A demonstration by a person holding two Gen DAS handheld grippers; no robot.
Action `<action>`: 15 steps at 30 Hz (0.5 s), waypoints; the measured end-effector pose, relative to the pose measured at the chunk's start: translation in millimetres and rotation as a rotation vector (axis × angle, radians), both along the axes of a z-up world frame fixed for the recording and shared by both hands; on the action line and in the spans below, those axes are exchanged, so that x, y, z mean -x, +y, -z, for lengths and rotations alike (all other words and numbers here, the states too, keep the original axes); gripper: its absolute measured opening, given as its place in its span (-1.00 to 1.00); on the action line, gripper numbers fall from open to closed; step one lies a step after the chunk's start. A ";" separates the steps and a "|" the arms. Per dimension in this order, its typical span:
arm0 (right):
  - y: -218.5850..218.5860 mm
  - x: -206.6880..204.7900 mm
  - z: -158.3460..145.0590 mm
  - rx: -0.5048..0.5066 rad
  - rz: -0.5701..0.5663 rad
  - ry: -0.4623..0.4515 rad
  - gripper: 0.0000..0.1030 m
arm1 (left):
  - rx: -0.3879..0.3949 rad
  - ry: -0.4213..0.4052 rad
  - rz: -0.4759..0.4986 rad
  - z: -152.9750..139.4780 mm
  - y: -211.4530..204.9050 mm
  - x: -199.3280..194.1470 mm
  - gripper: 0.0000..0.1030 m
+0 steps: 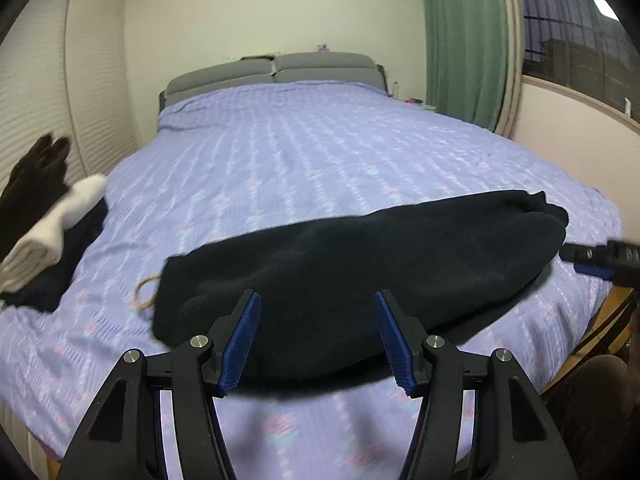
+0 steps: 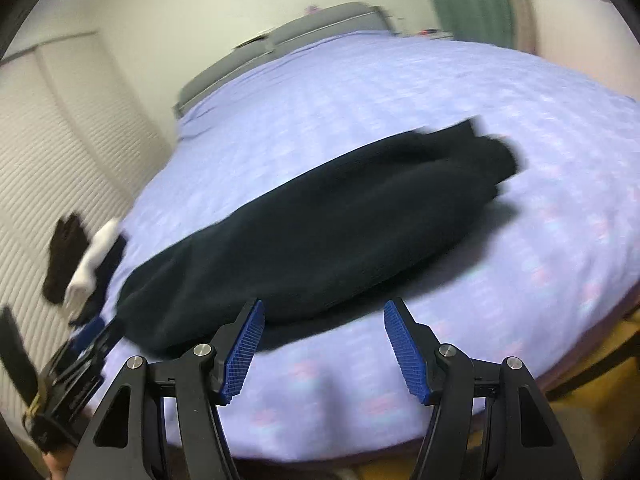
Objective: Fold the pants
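Observation:
Dark navy pants [image 1: 360, 276] lie folded lengthwise across the near part of a bed, also in the right wrist view [image 2: 312, 232]. A tan drawstring [image 1: 145, 292] sticks out at the left end. My left gripper [image 1: 318, 340] is open and empty, just above the pants' near edge. My right gripper [image 2: 324, 352] is open and empty, above the sheet in front of the pants. The right gripper shows at the far right of the left wrist view [image 1: 600, 262]. The left gripper shows at the lower left of the right wrist view [image 2: 86, 344].
The bed has a lilac patterned sheet [image 1: 320, 152] and a grey headboard [image 1: 276, 70]. A stack of folded clothes, brown, white and dark [image 1: 44, 220], sits at the bed's left edge. A white louvred wardrobe [image 1: 48, 100] is left, a green curtain [image 1: 464, 40] and window right.

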State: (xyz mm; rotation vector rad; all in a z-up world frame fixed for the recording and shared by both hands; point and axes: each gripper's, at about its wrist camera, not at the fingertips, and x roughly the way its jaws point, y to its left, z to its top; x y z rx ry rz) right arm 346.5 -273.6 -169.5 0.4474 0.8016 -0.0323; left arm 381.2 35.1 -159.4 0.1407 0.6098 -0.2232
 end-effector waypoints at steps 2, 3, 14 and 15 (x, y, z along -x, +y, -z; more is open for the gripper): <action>-33.2 -8.9 3.6 -0.030 0.034 0.016 0.24 | -0.004 -0.004 0.013 1.0 -10.7 -2.7 0.13; -45.9 -14.5 5.6 -0.043 0.046 0.027 0.24 | 0.000 0.000 0.019 2.9 -16.7 -5.0 0.13; -83.3 -66.0 33.2 -0.186 0.009 0.052 -0.17 | -0.011 0.054 -0.017 22.8 -27.1 -17.8 0.13; -83.1 -66.1 35.4 -0.184 0.011 0.050 -0.22 | -0.012 0.057 -0.022 23.3 -26.8 -18.7 0.13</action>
